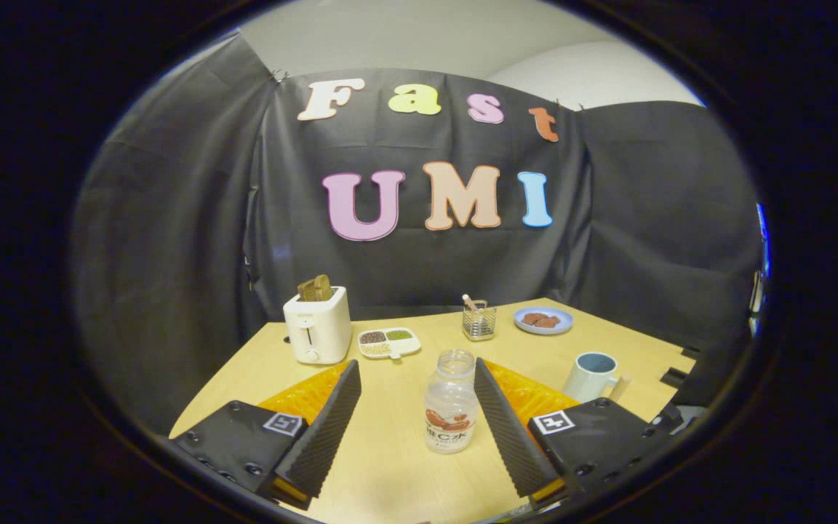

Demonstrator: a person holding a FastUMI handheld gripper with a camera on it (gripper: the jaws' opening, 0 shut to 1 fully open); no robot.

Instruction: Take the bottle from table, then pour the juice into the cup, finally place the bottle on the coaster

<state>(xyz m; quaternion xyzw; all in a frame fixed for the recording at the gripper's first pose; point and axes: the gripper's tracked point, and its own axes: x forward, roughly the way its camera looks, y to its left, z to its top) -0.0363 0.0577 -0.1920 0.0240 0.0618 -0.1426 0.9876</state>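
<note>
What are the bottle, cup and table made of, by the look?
Bottle: clear glass or plastic, glossy; the table shows through it; it stands between the open jaws of the gripper.
Cup: likely glazed ceramic, smooth pale sheen, thick rim.
Table: light wood or laminate, matte.

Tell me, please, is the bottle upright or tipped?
Upright: the bottle stands on the table with its mouth upward, between the open gripper's fingers, nearer the right one.
</note>
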